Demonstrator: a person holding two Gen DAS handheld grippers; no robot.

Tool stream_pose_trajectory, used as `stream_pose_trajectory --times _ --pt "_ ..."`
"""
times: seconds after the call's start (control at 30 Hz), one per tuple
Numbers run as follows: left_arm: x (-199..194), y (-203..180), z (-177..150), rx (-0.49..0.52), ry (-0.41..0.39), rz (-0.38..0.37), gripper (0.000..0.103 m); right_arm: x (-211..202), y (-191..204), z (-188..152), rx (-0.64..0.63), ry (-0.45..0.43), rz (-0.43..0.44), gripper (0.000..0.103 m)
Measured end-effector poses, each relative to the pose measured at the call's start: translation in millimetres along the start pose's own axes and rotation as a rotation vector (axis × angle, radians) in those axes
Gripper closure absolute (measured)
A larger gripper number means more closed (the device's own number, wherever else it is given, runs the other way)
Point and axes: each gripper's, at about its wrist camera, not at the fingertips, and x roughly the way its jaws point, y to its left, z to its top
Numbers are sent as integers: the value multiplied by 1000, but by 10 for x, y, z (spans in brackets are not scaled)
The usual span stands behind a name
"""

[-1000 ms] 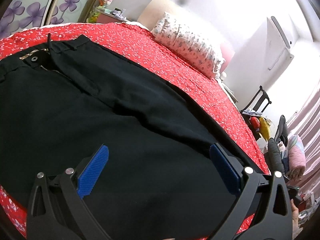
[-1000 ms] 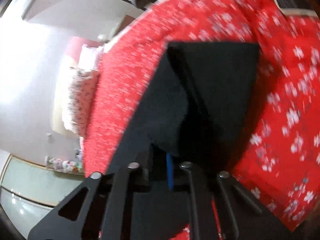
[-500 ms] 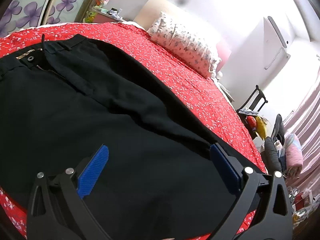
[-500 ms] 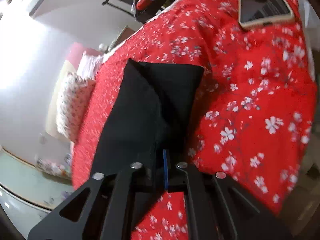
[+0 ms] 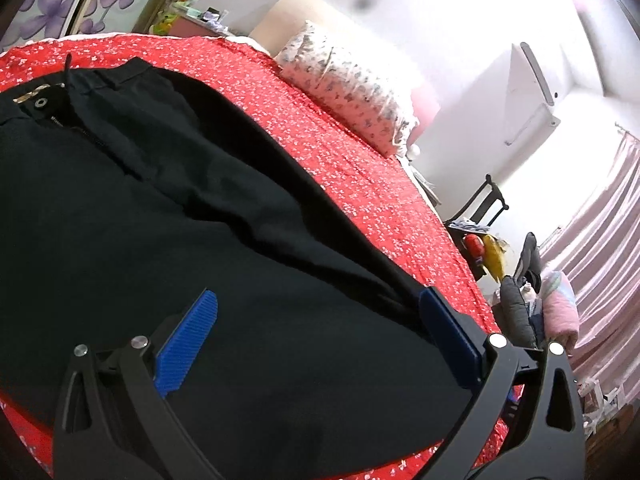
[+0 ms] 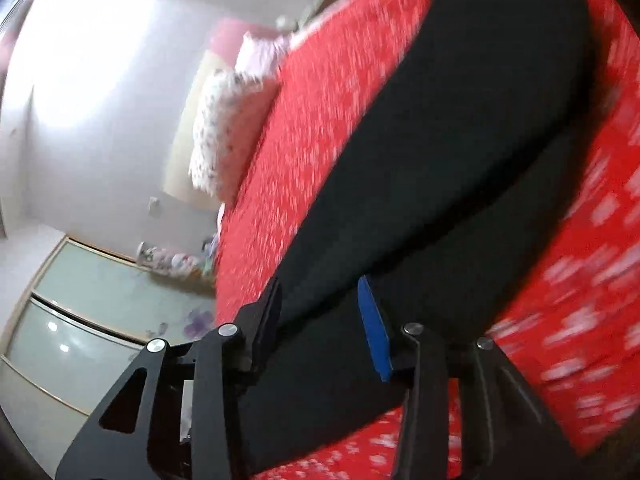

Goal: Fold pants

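Pants (image 5: pixel 168 240): black, spread flat, waistband unbuttoned, legs overlapping.

Black pants (image 5: pixel 168 208) cover the near side of the red bedspread (image 5: pixel 360 168); beyond them open floral fabric runs clear to a pillow (image 5: pixel 348 84) blocking the headboard end.

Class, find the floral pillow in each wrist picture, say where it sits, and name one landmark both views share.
Left wrist: floral pillow upper centre, at the red bedspread's far edge.
Right wrist: floral pillow left of centre, blurred, beside the bedspread.
Shared landmark: the black pants lying on the bedspread.
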Motion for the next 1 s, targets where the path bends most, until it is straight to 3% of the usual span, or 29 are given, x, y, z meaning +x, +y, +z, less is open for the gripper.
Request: stream_pose_trajectory --times 0.23,0.7,0.83,0.93,1.0 --pt "-28 41 -2 -44 -37 -36 2 399 54 -200 -32 92 6 61" --pt "-8 51 -11 -38 -22 -50 2 686 288 -240 69 -5 -123 62" --pt "5 8 -33 -17 -28 -49 2 692 273 -242 64 -77 -95 63" --pt "8 -4 -39 1 -34 -50 2 691 242 -229 7 -115 -68 97" --pt "-10 14 -30 -8 -36 -66 2 685 139 -233 58 -102 -8 99"
